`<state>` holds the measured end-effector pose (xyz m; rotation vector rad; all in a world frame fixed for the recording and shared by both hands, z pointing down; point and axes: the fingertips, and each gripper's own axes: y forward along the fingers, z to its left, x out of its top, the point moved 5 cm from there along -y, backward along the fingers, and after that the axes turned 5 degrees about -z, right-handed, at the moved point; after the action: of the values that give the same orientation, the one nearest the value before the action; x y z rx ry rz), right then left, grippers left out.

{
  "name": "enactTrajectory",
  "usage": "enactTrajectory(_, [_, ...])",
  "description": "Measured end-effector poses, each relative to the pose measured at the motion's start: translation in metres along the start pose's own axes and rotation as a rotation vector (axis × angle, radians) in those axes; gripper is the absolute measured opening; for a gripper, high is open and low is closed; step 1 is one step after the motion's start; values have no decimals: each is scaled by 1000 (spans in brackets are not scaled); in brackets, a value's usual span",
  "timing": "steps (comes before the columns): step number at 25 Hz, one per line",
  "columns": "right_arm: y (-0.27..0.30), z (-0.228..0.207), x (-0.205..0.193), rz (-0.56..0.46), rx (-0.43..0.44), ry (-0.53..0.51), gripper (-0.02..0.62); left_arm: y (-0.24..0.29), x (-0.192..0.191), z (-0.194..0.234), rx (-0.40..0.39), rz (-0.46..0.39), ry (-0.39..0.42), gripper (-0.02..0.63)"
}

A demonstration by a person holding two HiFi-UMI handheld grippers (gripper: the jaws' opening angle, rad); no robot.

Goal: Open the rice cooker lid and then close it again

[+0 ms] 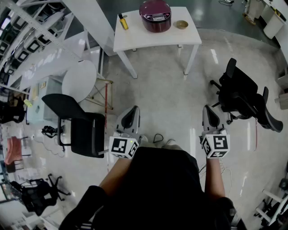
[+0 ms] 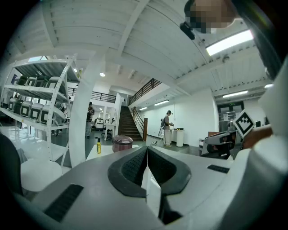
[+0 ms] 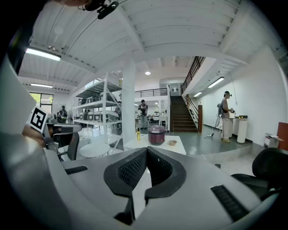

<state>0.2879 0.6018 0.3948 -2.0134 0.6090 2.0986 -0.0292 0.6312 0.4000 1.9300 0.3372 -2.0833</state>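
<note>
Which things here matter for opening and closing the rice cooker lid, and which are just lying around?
For the job: rice cooker, left gripper, right gripper, both shut and empty.
Lying about: yellow bottle, small bowl, office chair, round table.

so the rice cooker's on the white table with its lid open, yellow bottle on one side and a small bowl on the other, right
Not quite: the lid is shut, not open. The head view shows the rice cooker closed on the white table, with the yellow bottle on one side and the small bowl on the other.
</note>
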Motion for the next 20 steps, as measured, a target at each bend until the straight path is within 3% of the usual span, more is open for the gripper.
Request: enactTrajectory(20, [-22,-27,-11,-31,17,47,0,7,-11,-46,-19,-6,-12,5])
